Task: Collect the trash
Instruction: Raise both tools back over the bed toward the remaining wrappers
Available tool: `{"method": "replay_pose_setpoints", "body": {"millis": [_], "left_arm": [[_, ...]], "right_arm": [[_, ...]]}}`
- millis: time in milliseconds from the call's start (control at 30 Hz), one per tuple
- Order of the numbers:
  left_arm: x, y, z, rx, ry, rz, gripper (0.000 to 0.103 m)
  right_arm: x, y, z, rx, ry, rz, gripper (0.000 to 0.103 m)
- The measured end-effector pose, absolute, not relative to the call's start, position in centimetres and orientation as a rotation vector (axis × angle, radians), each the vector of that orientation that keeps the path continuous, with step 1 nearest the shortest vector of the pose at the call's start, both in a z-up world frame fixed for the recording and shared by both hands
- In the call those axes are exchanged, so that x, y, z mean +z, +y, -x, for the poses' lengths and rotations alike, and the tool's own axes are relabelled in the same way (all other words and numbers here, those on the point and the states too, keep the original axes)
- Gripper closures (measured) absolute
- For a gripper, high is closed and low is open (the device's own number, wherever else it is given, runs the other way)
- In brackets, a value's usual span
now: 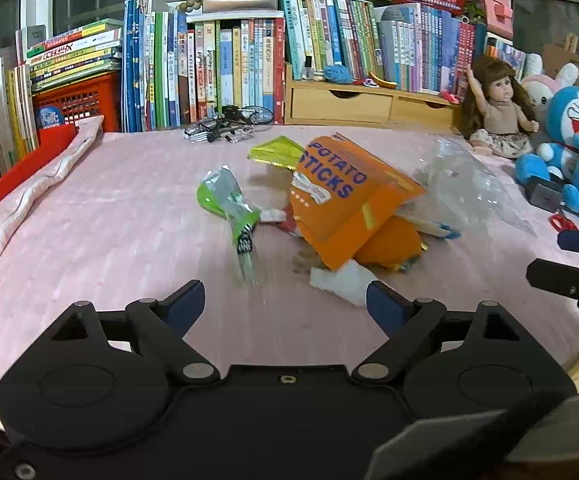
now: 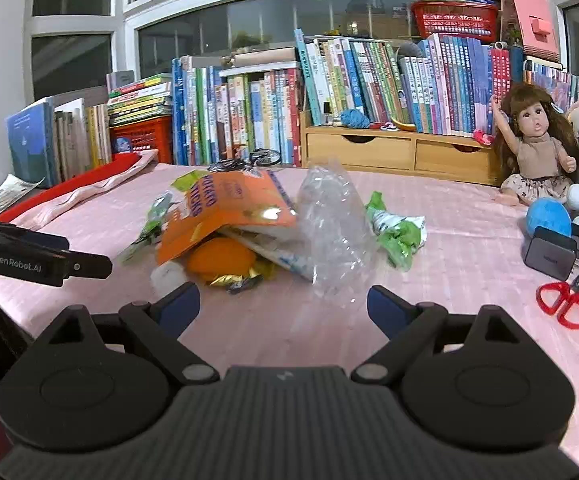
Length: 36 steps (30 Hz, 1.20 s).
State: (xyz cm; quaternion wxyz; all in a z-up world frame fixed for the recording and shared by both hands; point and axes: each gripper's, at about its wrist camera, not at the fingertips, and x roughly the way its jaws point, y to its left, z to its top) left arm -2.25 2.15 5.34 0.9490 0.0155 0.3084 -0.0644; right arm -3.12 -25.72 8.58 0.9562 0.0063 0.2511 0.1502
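Note:
A heap of trash lies mid-table on the pink cloth. An orange "Potato Sticks" box [image 1: 341, 196] [image 2: 225, 208] lies tilted over an orange pouch [image 1: 389, 244] [image 2: 219, 258]. Left of it lies a green wrapper [image 1: 229, 204], behind it a yellow-green foil packet [image 1: 275, 152]. A crumpled clear plastic bag [image 1: 465, 188] [image 2: 331, 224] lies right of the box, and a white tissue wad [image 1: 345, 280] in front. Another green wrapper [image 2: 395, 232] lies farther right. My left gripper [image 1: 285, 304] stands open, empty, just short of the tissue. My right gripper [image 2: 283, 306] is open, empty, before the plastic bag.
Books [image 1: 225, 68] and a wooden drawer unit [image 1: 365, 102] line the back. A doll [image 2: 533, 148] and blue plush toys [image 1: 573, 136] sit at the right, with red scissors [image 2: 563, 304] and a dark box [image 2: 549, 254]. A red-edged folded cloth [image 1: 37, 176] lies left; glasses [image 1: 225, 126] rest behind.

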Motion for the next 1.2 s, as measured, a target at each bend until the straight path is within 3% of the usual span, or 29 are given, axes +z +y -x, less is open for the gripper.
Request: {"method": "replay_pose_setpoints", "body": {"millis": [1200], "left_arm": [[3.8,3.0,-4.1,-0.013,0.629,0.030,0.015]], "right_arm": [[7.7,-26.6,-2.2,0.213,0.492,0.016,0.007]]}}
